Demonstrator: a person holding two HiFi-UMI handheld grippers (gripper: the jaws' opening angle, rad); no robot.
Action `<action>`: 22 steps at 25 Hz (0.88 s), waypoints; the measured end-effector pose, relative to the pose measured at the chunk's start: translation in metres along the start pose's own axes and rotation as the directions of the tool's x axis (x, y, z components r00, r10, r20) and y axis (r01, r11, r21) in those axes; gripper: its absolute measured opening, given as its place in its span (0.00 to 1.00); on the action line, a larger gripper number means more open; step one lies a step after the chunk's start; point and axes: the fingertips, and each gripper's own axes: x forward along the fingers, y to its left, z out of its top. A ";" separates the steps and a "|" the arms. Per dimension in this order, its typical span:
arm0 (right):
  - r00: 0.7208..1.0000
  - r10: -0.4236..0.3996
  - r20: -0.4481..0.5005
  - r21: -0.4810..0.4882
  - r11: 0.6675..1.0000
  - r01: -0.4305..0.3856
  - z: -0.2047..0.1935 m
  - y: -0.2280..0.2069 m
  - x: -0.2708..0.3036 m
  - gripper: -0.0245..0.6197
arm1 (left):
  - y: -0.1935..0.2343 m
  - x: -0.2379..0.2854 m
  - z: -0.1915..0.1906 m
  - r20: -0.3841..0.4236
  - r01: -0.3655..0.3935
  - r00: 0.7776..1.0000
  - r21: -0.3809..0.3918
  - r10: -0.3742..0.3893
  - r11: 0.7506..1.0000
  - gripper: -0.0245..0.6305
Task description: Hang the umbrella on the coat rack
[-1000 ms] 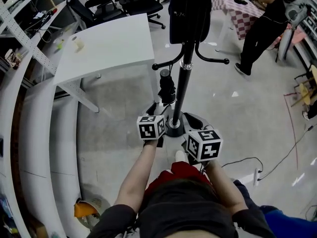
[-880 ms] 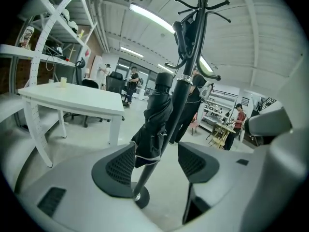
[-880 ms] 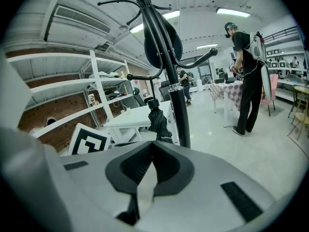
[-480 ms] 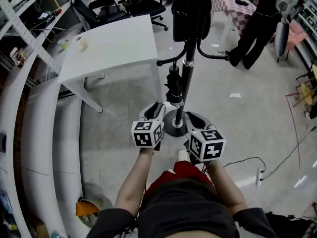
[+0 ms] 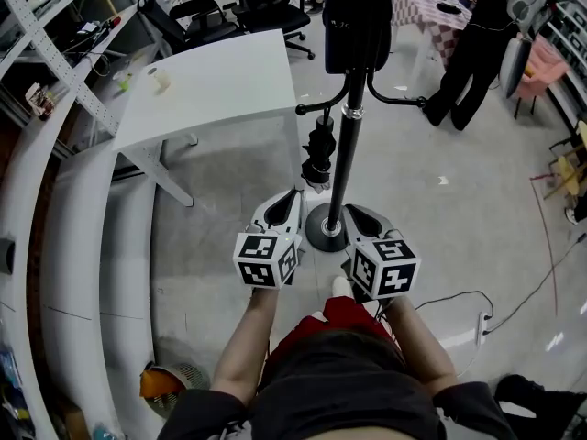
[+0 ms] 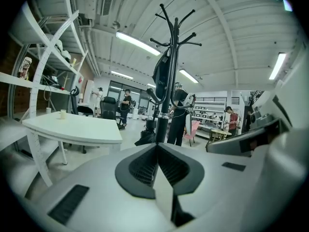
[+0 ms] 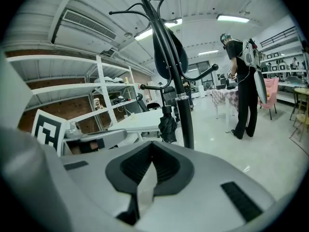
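Observation:
The black folded umbrella hangs from a low left hook of the black coat rack, just beside the pole. In the right gripper view the umbrella dangles left of the pole. My left gripper sits below and short of the umbrella, apart from it. Its jaws are closing and meet with nothing between them. My right gripper is on the other side of the pole, near the rack's round base. It is shut and holds nothing.
A black bag hangs high on the rack. A white table stands to the left with office chairs behind it. Shelving runs along the far left. A person stands at the back right, and a cable lies on the floor.
My left gripper has drawn back from the umbrella toward me and its jaws have come together. The umbrella stays hanging on the hook. The right gripper has shifted only slightly.

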 end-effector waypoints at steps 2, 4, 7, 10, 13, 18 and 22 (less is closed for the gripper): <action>1.000 0.000 0.007 -0.007 1.000 0.000 0.002 0.002 -0.003 0.07 | -0.002 -0.009 0.008 0.017 0.000 1.000 0.009 0.000 1.000 0.06; 1.000 0.002 0.016 -0.011 1.000 -0.002 0.004 0.006 -0.006 0.07 | -0.002 -0.018 0.015 0.031 -0.005 1.000 0.020 0.004 1.000 0.06; 0.999 0.007 0.035 -0.019 1.000 -0.006 0.007 0.013 -0.010 0.07 | -0.001 -0.034 0.022 0.054 -0.016 0.998 0.036 0.014 0.999 0.06; 0.998 0.006 0.059 -0.042 0.999 -0.004 0.012 0.018 -0.014 0.07 | 0.001 -0.046 0.029 0.069 -0.026 0.997 0.031 0.024 0.999 0.06; 0.997 0.003 0.082 -0.060 0.998 0.002 0.018 0.021 -0.022 0.07 | 0.001 -0.057 0.033 0.077 -0.035 0.996 0.020 0.033 0.999 0.06; 0.993 0.014 0.117 -0.076 0.997 -0.005 0.028 0.023 -0.034 0.07 | -0.002 -0.072 0.043 0.112 -0.018 0.994 -0.003 0.018 1.000 0.06; 0.986 0.026 0.163 -0.089 0.996 -0.012 0.040 0.028 -0.047 0.06 | -0.011 -0.086 0.050 0.124 0.001 0.992 0.010 -0.003 1.000 0.06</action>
